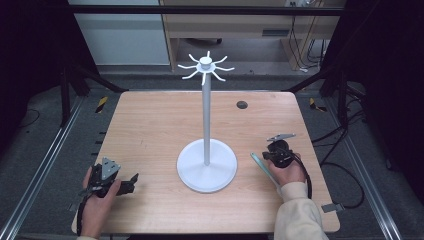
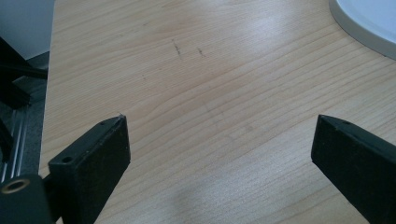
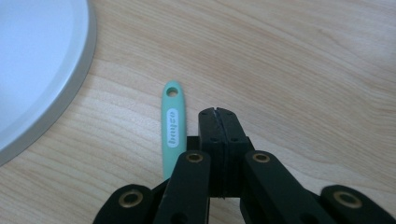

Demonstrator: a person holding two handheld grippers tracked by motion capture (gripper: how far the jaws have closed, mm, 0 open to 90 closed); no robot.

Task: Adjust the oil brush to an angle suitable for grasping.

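scene: mint green handle (image 3: pixel 172 122) flat on desk (image 1: pixel 150 130), just left of right gripper (image 3: pixel 217 112), long axis parallel to its fingers, hole end forward | label: seems "bayco" | right fingers: pressed together, empty | left gripper (image 2: pixel 219 154): spread, farther off | white hook stand (image 1: pixel 206 165) between

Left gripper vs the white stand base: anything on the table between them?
Nothing. In the high view, bare wood separates the left gripper from the stand base; the left gripper view shows the same bare table beyond the open jaws.
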